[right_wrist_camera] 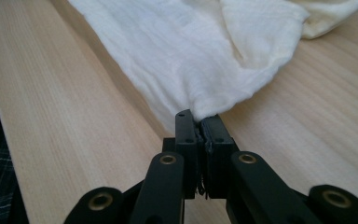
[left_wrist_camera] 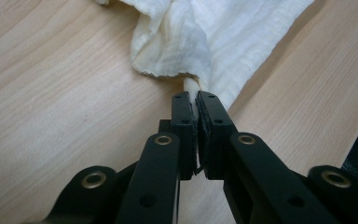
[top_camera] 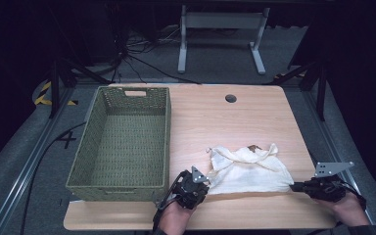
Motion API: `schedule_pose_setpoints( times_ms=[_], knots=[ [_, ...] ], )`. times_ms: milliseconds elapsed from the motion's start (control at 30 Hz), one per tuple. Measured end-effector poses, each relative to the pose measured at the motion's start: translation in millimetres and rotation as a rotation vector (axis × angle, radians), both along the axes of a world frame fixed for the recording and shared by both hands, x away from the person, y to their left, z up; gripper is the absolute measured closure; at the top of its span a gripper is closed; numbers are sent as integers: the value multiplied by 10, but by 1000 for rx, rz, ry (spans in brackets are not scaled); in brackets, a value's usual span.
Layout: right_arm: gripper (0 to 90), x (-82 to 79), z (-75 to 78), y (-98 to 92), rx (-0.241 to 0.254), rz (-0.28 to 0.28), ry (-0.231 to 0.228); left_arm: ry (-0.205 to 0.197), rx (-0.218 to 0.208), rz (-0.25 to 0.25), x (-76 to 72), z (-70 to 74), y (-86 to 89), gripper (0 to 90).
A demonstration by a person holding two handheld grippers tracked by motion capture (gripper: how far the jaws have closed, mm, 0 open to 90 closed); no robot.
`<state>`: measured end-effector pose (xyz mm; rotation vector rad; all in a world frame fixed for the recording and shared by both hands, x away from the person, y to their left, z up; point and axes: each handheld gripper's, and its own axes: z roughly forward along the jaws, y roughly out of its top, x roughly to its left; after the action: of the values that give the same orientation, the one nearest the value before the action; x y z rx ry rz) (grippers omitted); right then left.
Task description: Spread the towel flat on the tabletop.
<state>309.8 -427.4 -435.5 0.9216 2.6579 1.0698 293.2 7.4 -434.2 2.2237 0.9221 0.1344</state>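
Two grippers I'm steering, left gripper [top_camera: 204,180] and right gripper [top_camera: 293,186], pinch near corners of crinkled cream cloth [top_camera: 247,169] on the wooden surface [top_camera: 254,117], its fingers closed; woven green basket [top_camera: 122,142] sits left, bare wood beyond.

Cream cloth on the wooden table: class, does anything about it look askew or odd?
Yes. The cream crinkled cloth lies rumpled, its far edge folded, with something small and brown at that edge, too small to identify. Left gripper and right gripper each pinch a near corner.
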Motion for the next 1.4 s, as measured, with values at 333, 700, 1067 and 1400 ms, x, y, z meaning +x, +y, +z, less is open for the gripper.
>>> schedule_pose_setpoints(
  times_ms=[333, 700, 1067, 1400],
  knots=[
    [860, -294, -74, 51, -8, 41, 24, 34, 27, -31, -195, -100, 66, 818],
    [715, -67, 74, 57, 25, -10, -71, -49, 2, -18, 57, 97, -121, 659],
    [674, 294, 196, 163, 27, -17, -124, -89, -1, 10, 528, 194, -336, 629],
    [655, 706, 240, 164, 34, -53, -137, -90, 32, 21, 889, 168, -442, 599]
  ],
)
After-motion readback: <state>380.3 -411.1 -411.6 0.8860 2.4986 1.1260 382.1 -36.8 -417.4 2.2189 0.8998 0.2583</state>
